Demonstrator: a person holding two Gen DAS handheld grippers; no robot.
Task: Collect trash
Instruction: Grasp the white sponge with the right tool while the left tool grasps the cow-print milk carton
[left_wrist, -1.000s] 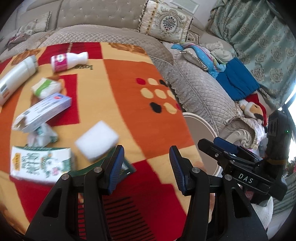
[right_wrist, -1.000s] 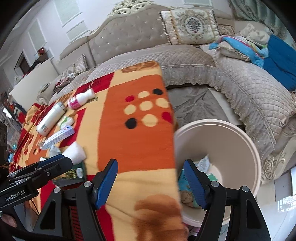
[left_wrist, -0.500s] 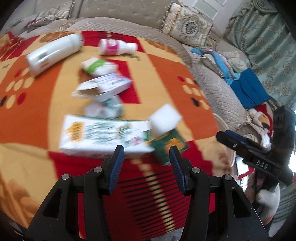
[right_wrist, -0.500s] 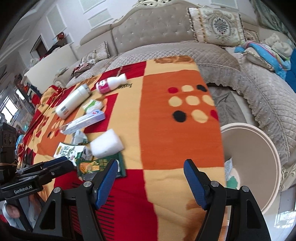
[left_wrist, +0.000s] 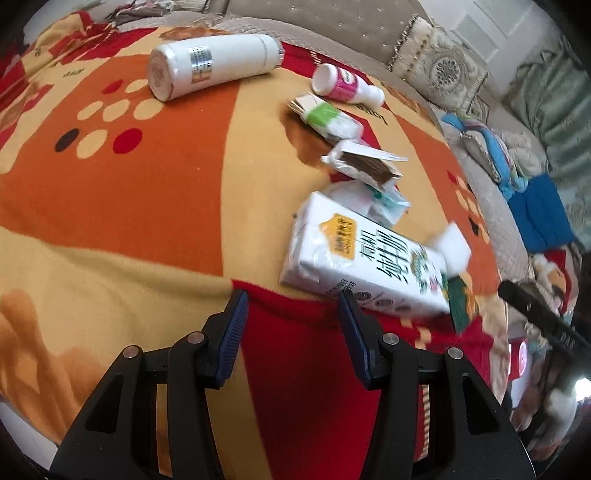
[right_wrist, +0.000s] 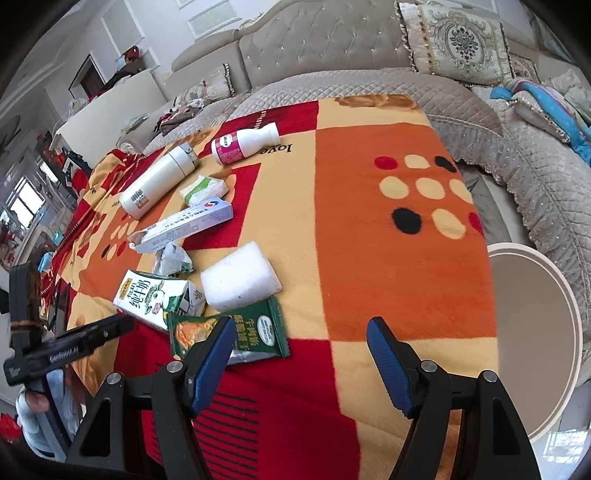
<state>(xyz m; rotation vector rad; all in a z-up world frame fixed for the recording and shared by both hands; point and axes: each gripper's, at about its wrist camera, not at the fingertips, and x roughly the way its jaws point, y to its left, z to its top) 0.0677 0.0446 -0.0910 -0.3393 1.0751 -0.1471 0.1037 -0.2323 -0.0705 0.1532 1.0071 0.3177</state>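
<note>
Trash lies on the patterned blanket: a milk carton, a green snack wrapper, a white foam block, a crumpled wrapper, a long toothpaste box, a tissue pack, a pink-labelled bottle and a white flask. My left gripper is open and empty, just in front of the carton's near edge. My right gripper is open and empty above the blanket, its left finger over the green wrapper. The cream bin stands at the right.
A quilted grey sofa with cushions wraps around the back and right. Blue clothes lie on it. A white table stands at the back left. The left gripper's handle shows at the lower left of the right wrist view.
My left gripper has swung left and closer to the milk carton, which now lies just ahead of its right finger. My right gripper has turned left from the bin toward the trash pile.
</note>
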